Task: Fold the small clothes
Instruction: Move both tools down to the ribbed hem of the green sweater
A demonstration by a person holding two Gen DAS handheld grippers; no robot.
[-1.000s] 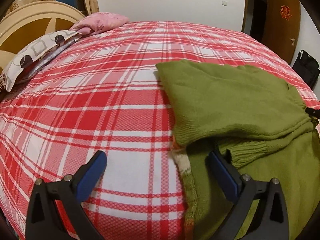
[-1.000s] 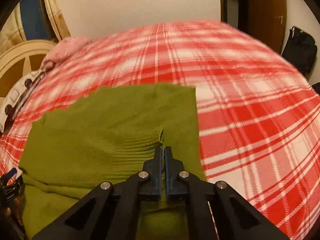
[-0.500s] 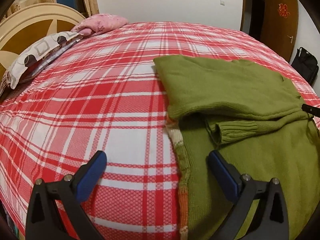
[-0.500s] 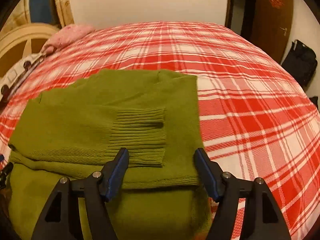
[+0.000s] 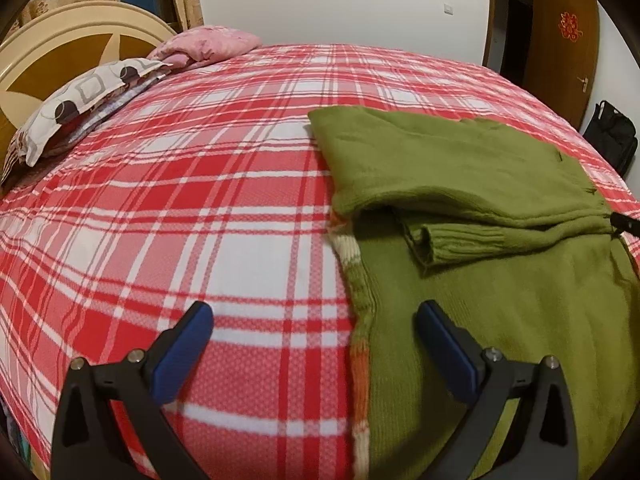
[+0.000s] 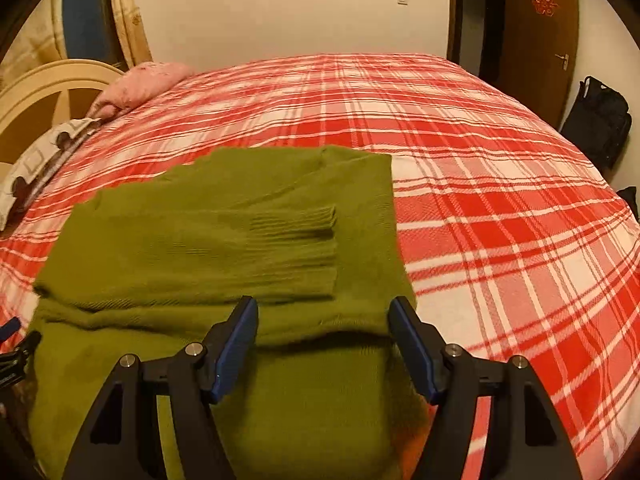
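Both my jaws released, nothing between the pads. Right gripper (image 6: pixel 322 344) hangs over the near half of the olive-green knitted sweater (image 6: pixel 224 240), blue pads straddling the folded edge without touching it. Left gripper (image 5: pixel 316 344) straddles the sweater's left side seam: one pad over the red-and-white plaid bedspread (image 5: pixel 180 220), the other over the knit.

Sweater lies flat on the bed, right of centre in the left view. Top half is doubled toward me; one ribbed cuff (image 6: pixel 304 248) lies on top of the fold, the other ribbed cuff (image 5: pixel 464 240) pokes out from under it.

Risks, my judgement:
- Loose knit. Pinching one layer instead of both at the fold edge would drag the top layer and open the fold.
- Top cuff is unsecured. A quick lift of the near hem could slide it off and skew the stack.
- Bedspread is soft. A deep left bite may catch plaid cloth along with the seam and tug the whole bed cover.
- Striped cream-and-orange trim (image 5: pixel 360 380) on the left edge marks the seam; uneven left/right pickup gives a crooked second fold.

Containers: none on the bed. A black bag (image 6: pixel 600 120) sits by the brown wooden door (image 6: pixel 536 32); contents not visible. Patterned grey pillow (image 5: pixel 80 104) and pink pillow (image 5: pixel 204 46) sit at the headboard, well apart from the work.
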